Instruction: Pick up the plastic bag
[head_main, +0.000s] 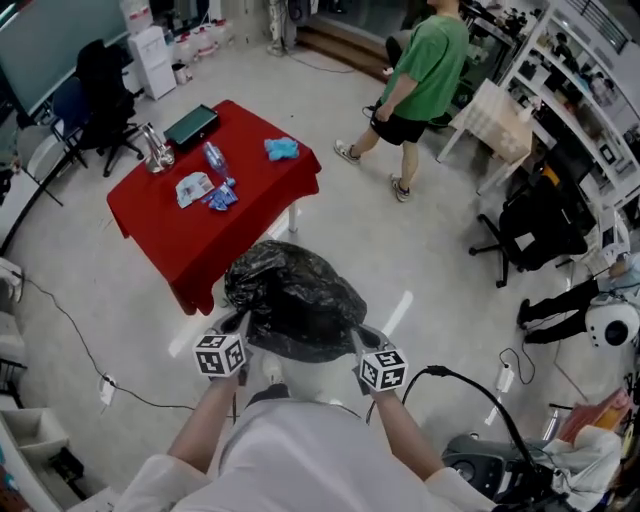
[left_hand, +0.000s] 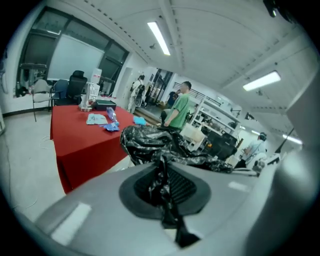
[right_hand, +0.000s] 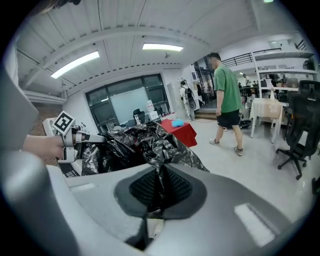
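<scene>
While I look down in the head view, the black plastic bag (head_main: 295, 300) hangs bunched and raised in front of my chest, between my two tools. My left hand-held gripper (head_main: 238, 325) meets the bag's left edge and my right hand-held gripper (head_main: 358, 338) meets its right edge, each with its marker cube turned up toward me. Beyond the bag stands the worktop (head_main: 170, 235) under a red cloth, carrying a dark case (head_main: 192, 126), a clear bottle (head_main: 213, 157), some blue wrappers (head_main: 220, 197) and a light blue bundle (head_main: 281, 149). A person (head_main: 425, 70) in a green shirt is on the floor farther off, well apart from the bag, and a black office chair (head_main: 540, 225) stands at the right.

In the left gripper view, the jaws are pressed together on a twisted strand of the bag's black film, which runs down between the ribbed pads. The rest of the bag billows just past the jaws, with the red worktop behind it at the left and the person in green behind it.

In the right gripper view, the jaws are likewise clamped together on a fold of the bag. The crinkled film spreads leftward to my left hand-held gripper, whose cube shows at the left edge. The person stands at the right.
</scene>
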